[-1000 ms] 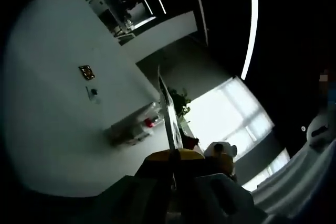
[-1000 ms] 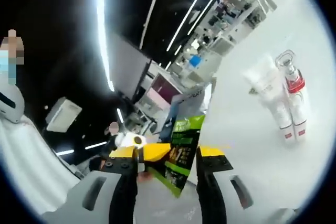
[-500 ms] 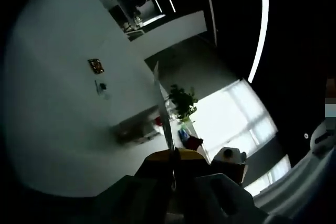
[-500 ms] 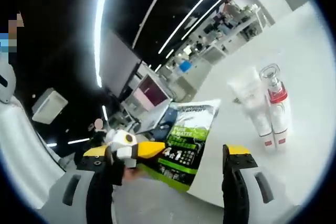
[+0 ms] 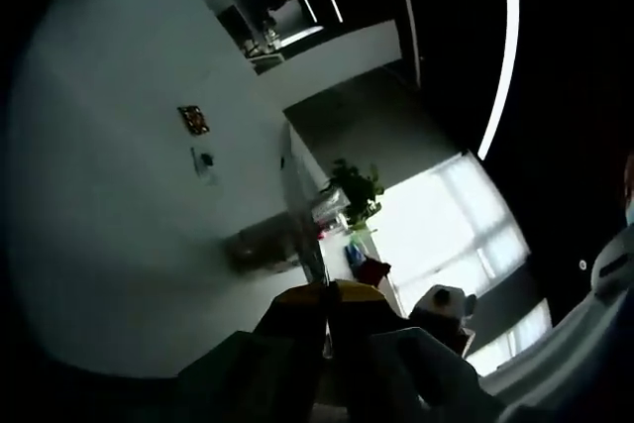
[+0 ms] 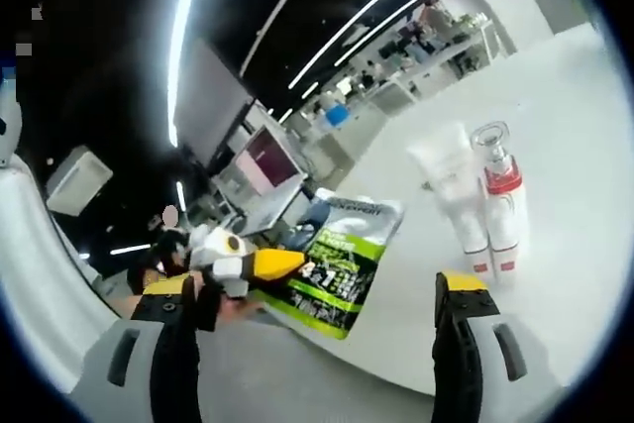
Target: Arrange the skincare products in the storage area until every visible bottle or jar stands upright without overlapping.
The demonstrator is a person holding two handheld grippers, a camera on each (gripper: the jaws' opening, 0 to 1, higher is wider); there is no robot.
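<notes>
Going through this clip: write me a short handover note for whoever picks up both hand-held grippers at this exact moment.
Left hand-held gripper: jaws shut on the edge of a flat green sachet, held at the table's near edge.
Right hand-held gripper: jaws wide open, holding nothing, aimed at the white table.
On the table: a white tube and a clear-topped bottle with a red band, side by side and close; whether they touch is unclear.
Done: nothing confirmed arranged.
Left: place the sachet, check that tube and bottle stand upright without overlapping.

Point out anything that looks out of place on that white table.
A green-and-white sachet is not standing on the white table: the left gripper pinches it by its edge. The tube and red-collared bottle lie tilted, close side by side.
</notes>
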